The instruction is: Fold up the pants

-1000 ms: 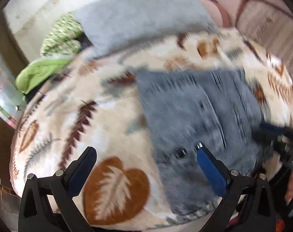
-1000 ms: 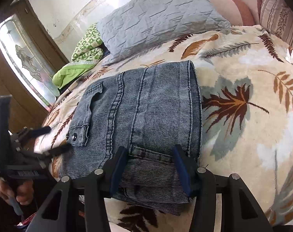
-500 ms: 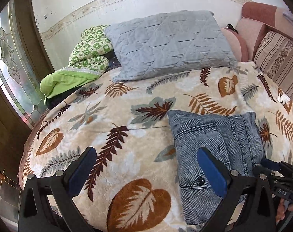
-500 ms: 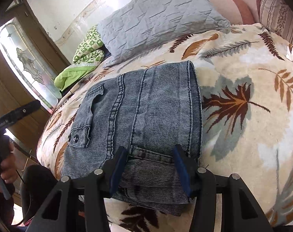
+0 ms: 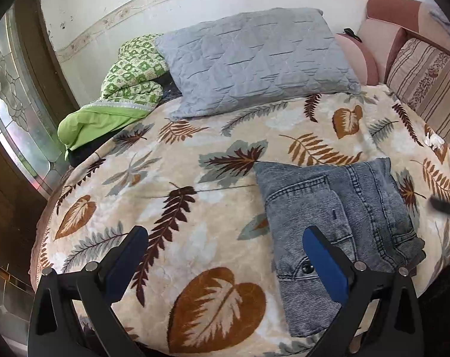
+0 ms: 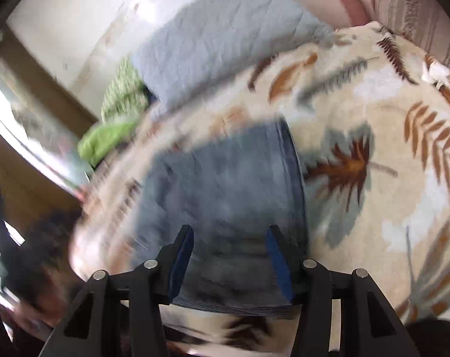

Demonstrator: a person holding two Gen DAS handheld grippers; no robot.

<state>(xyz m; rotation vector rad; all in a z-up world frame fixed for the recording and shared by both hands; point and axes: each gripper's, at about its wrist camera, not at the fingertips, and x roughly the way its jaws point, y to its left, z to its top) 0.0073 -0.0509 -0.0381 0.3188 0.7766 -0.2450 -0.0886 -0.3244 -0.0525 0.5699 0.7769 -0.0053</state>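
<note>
In the left wrist view, the left hand-held gripper [image 5: 222,258] hangs wide open over the bed [image 5: 171,208], gripping nothing; the folded pants [image 5: 338,217] lie flat on the leaf-print blanket near its right finger, below the grey pillow [image 5: 254,59]. The right wrist view is blurred: the right hand-held gripper [image 6: 229,260] stands partly open above the pants' [image 6: 225,184] near edge; contact cannot be told.

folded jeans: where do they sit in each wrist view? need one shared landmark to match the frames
Left wrist: the folded jeans lie lower right on the leaf-print blanket, partly behind the right-hand blue pad.
Right wrist: the jeans sit centre to lower centre, blurred, running down between the jaws.
Shared landmark: the grey quilted pillow at the head of the bed, beyond the jeans in both views.
</note>
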